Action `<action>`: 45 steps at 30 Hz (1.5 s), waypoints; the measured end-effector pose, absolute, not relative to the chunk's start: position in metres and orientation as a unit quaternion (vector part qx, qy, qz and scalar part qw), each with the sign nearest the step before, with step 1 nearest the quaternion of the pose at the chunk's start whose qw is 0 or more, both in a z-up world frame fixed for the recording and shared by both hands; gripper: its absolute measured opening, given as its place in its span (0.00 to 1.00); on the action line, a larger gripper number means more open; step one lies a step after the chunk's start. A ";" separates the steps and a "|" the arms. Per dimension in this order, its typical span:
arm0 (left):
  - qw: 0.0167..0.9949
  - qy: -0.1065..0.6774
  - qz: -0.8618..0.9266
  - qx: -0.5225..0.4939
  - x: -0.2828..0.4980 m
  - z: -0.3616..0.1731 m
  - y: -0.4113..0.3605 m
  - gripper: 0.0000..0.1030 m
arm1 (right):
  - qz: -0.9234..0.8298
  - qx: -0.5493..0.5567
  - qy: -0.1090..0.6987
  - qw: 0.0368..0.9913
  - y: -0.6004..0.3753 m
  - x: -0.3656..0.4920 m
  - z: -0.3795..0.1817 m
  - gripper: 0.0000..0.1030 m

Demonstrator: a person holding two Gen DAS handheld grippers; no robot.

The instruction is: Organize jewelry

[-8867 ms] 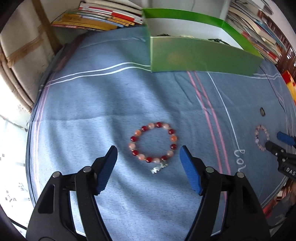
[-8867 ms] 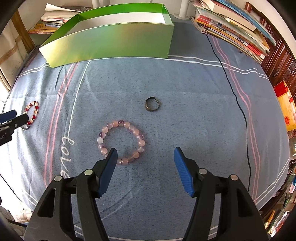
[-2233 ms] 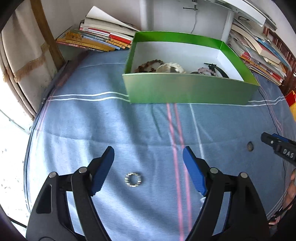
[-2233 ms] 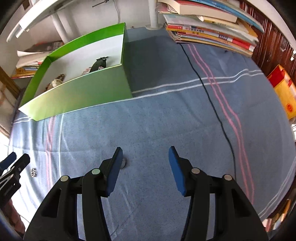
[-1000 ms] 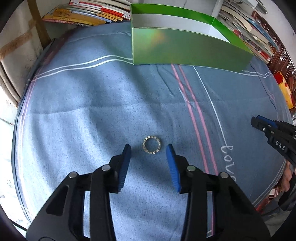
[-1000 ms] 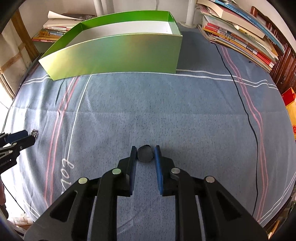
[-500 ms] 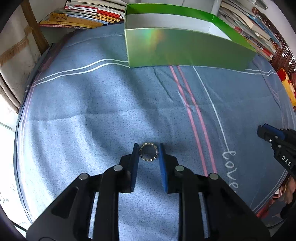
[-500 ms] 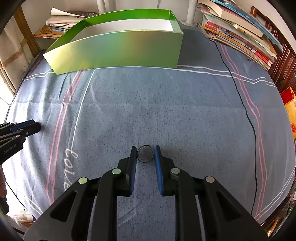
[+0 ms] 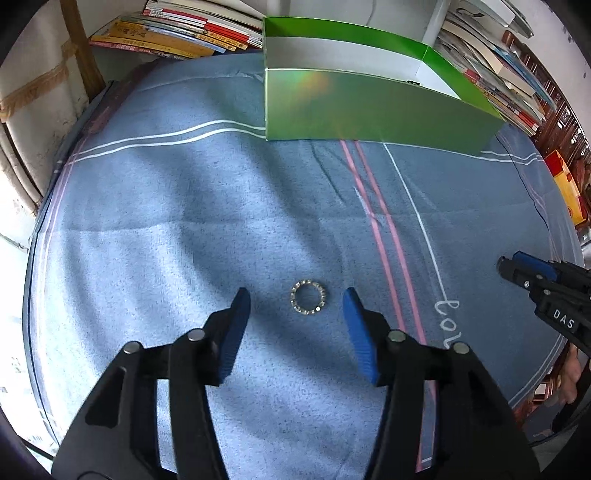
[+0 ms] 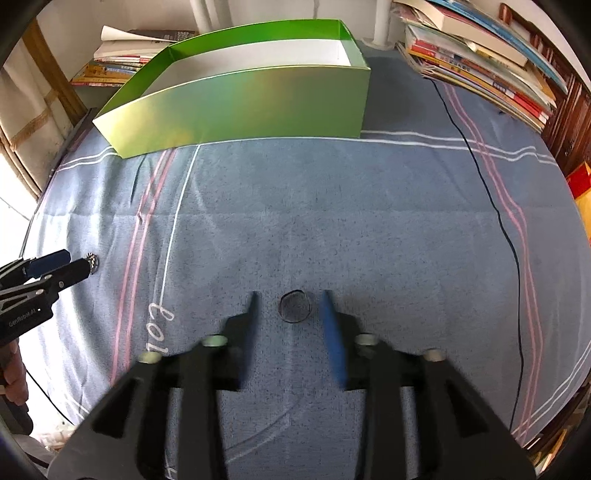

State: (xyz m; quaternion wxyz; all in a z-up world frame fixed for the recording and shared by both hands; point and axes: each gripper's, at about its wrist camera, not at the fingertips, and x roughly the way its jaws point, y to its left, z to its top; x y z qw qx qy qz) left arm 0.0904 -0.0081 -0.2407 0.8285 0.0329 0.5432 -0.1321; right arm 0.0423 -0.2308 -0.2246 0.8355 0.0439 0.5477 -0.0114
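A small sparkly silver ring (image 9: 309,297) lies flat on the blue cloth (image 9: 184,206) between the blue pads of my left gripper (image 9: 295,301), which is open around it without touching. A thin dark ring (image 10: 294,307) lies on the cloth between the fingers of my right gripper (image 10: 290,306), which is open and motion-blurred. The green box (image 10: 240,99) stands at the far side; its inside is hidden from both views. The left gripper also shows at the left edge of the right wrist view (image 10: 64,267), with the silver ring (image 10: 92,259) at its tips.
Stacks of books (image 10: 480,55) lie behind and right of the box, and more books (image 9: 177,29) at the far left. A black cable (image 10: 495,206) runs across the cloth on the right. The right gripper shows at the right edge of the left wrist view (image 9: 532,275).
Both grippers were shut on their rings half a second ago; now both have opened and the rings lie on the cloth between the fingers.
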 end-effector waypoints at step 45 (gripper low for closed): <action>0.839 0.531 -0.090 0.076 0.088 -0.241 -0.024 0.21 | -0.019 0.000 0.546 0.837 -0.227 0.034 -0.228 0.17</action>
